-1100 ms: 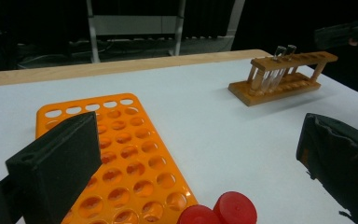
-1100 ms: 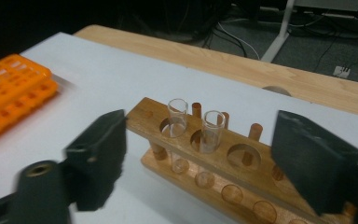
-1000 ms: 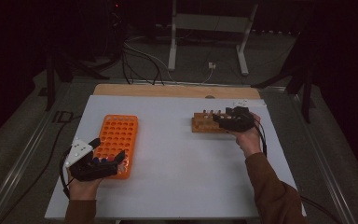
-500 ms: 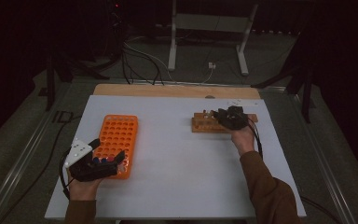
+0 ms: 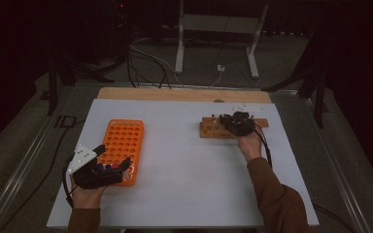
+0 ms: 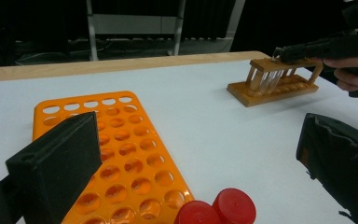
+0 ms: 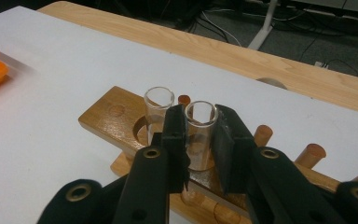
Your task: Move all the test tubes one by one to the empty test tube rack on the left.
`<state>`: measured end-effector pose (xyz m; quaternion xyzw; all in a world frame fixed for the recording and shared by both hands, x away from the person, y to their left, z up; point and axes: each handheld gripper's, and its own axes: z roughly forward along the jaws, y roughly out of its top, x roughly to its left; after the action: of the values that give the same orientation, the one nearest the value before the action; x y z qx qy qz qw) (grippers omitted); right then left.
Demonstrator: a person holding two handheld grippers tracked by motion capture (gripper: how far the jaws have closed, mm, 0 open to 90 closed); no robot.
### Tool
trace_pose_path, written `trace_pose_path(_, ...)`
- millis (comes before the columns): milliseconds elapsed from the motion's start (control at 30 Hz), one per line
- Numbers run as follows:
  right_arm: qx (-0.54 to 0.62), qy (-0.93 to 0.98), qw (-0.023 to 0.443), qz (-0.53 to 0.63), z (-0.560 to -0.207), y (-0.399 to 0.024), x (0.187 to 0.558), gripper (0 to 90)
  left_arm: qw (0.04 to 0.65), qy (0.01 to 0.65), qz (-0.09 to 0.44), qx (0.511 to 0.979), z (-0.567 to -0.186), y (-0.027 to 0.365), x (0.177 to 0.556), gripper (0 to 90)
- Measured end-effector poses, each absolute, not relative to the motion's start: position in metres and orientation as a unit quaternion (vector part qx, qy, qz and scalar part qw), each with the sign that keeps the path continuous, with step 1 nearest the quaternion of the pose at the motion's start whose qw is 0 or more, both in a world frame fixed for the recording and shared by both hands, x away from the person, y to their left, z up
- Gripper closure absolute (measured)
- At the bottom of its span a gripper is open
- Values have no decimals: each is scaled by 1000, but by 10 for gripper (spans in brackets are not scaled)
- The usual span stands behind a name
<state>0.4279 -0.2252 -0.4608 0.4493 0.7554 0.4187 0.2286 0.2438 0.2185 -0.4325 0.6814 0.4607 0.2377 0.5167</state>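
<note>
Right gripper view: tube point(image 7: 200, 126) between right tongs point(image 7: 200, 140)

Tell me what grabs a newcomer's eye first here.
The bright orange rack on the white table's left, with the open left gripper at its near end beside two red caps. On the right, the right gripper clamps a clear glass tube standing in the wooden rack.

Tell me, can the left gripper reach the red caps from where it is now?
Probably yes. The left gripper is open, and the red caps lie on the table between its fingers, beside the orange rack. Nothing blocks them.
</note>
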Motion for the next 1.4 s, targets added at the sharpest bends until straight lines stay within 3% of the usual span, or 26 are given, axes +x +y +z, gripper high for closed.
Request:
trace_pose_path(333, 448, 737, 236, 447, -443, -234, 422, 764, 521, 459, 236, 680, -431, 216, 243, 5)
trace_pose_path(733, 417, 719, 253, 495, -397, -245, 403, 764, 533, 435, 234, 687, -415, 192, 247, 5)
trace_pose_path(1033, 393, 734, 206, 514, -392, -232, 379, 763, 540, 393, 227, 709, -405, 147, 250, 5)
trace_pose_path(1400, 336, 773, 128, 522, -399, -195, 347, 760, 526, 345, 191, 754, -422, 82, 263, 48)
